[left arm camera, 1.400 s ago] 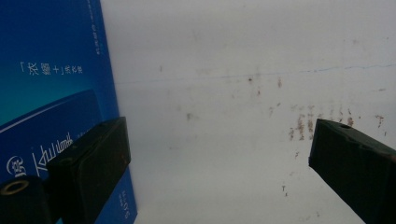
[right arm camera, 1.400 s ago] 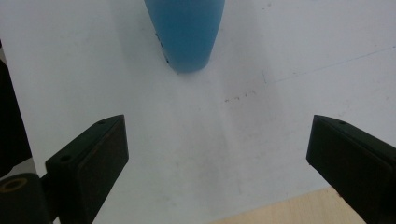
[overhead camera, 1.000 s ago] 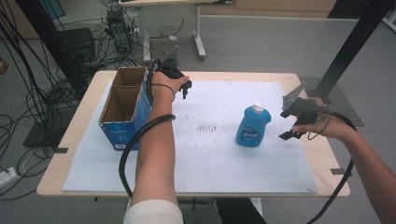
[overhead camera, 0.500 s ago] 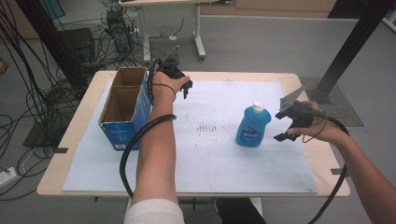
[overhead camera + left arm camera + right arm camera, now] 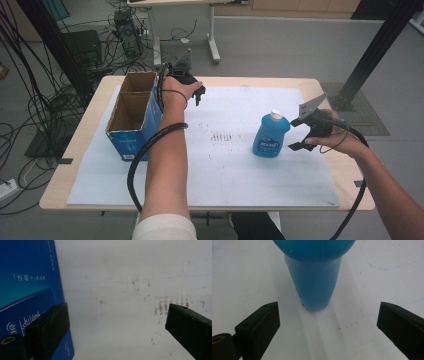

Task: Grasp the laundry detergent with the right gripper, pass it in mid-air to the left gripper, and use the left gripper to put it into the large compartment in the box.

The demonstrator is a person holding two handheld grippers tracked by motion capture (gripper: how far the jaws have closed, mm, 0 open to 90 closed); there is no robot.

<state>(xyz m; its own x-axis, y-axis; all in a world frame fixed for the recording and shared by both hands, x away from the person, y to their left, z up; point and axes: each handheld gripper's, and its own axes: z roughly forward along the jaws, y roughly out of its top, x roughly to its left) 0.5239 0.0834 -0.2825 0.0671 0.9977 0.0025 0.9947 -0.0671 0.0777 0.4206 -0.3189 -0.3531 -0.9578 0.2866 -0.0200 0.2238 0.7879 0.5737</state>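
The tabletop (image 5: 75, 165) was pale wood, and a white sheet (image 5: 225, 165) lay over most of it, marked with small brownish specks near the middle. On the sheet's left side stood an open cardboard box (image 5: 131, 116) with blue printed sides and two compartments; nothing could be made out inside them. In the left gripper view the box's blue wall (image 5: 27, 290) with white lettering stood just behind the left jaw.

Right of centre on the sheet a blue dish-soap bottle (image 5: 270, 134) stood upright, its label facing the person and a lighter blue cap on top. In the right gripper view the bottle (image 5: 313, 277) rose between and beyond the two jaws, well clear of both.

The left hand-held gripper (image 5: 192, 92) hung over the sheet's far edge, just beside the box's right wall — its jaws stood wide apart with nothing between them but bare sheet. The right hand-held gripper (image 5: 299, 135) sat just right of the bottle, near it but not touching, pointing toward it; its jaws were also spread wide and held nothing. A black cable (image 5: 150, 150) looped from the left hand-held gripper along the forearm
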